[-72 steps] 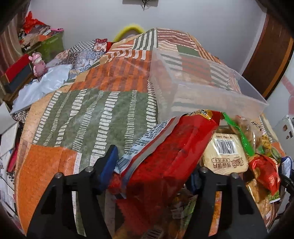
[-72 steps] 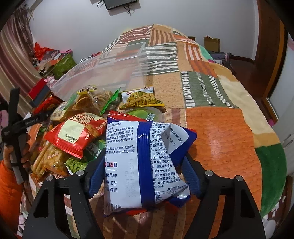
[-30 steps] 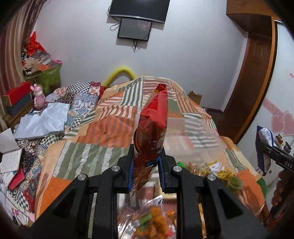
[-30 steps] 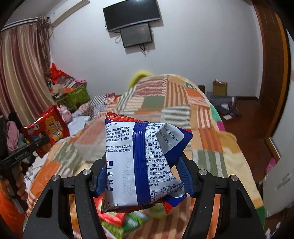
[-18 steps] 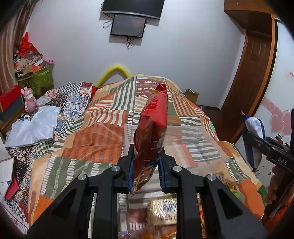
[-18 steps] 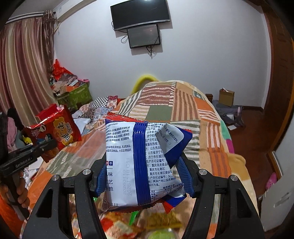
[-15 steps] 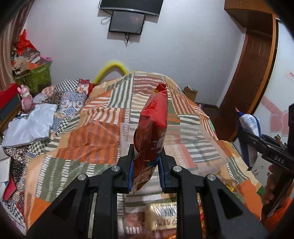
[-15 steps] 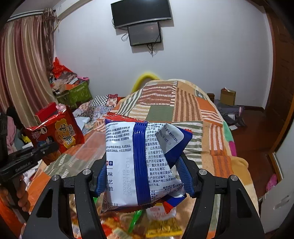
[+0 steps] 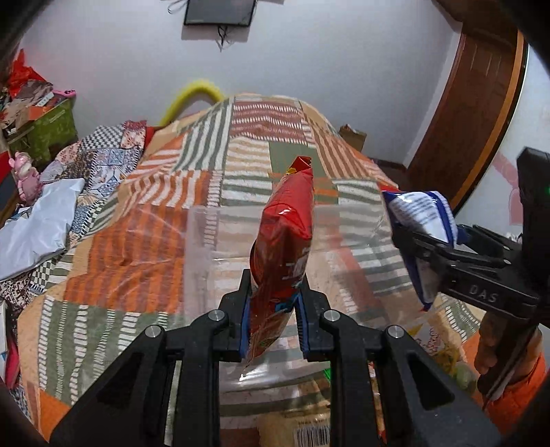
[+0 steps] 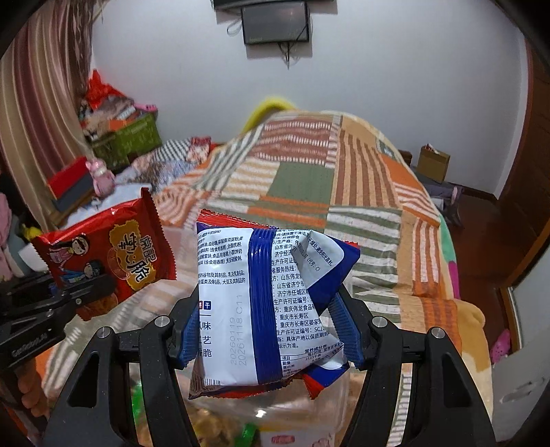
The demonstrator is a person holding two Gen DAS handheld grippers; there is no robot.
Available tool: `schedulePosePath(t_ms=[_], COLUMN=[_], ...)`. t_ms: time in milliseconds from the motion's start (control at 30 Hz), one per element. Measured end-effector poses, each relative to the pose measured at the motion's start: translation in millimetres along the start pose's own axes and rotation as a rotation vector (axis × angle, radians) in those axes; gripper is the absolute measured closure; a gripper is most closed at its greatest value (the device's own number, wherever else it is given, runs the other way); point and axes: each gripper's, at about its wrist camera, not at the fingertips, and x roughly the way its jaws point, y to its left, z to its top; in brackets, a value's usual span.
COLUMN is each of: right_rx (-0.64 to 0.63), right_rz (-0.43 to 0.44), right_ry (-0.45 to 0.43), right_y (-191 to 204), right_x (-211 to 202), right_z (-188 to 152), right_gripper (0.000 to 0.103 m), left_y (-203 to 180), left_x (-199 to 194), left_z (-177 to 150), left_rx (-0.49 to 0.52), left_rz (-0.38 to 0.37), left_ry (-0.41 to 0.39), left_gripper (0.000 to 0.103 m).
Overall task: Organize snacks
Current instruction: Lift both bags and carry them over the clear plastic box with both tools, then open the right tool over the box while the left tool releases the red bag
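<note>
Left gripper point(image 9: 271, 323) clamped tight on red snack packet point(image 9: 283, 254), packet edge-on, upright between blue pads, held in air. Right gripper point(image 10: 268, 330) clamped wider on blue-white snack packet point(image 10: 264, 306), printed back facing camera, also in air. Below both: clear plastic bin point(image 9: 206, 247) on patchwork quilt point(image 9: 144, 247), near wall under grippers. Loose snack pile point(image 10: 213, 426) at bottom edge, blurred. Both packets above bin, not inside. Farther: green crate point(image 10: 127, 137) left, wall-mounted screen point(image 10: 275, 20), wooden door point(image 9: 481, 103) right.
</note>
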Motion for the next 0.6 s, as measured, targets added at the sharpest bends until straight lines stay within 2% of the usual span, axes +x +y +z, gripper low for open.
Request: schedulePosePath(t_ms=[300, 467, 600], right_rx=[-0.052, -0.069, -0.058], right_rz=[0.016, 0.020, 0.021], right_ry=[0.121, 0.160, 0.178], right_y=[5.4, 8.6, 8.3], right_x=[24.7, 32.0, 34.2], right_z=[-3.6, -3.4, -2.8], right_gripper=[0.041, 0.041, 0.041], left_y=[-3.7, -8.2, -3.4], left_x=[30.1, 30.1, 31.0], left_z=[-2.6, -3.9, -2.4], left_rx=[0.019, 0.045, 0.030], left_rz=[-0.008, 0.015, 0.022], left_ry=[0.083, 0.090, 0.100], left_gripper=[0.082, 0.082, 0.082])
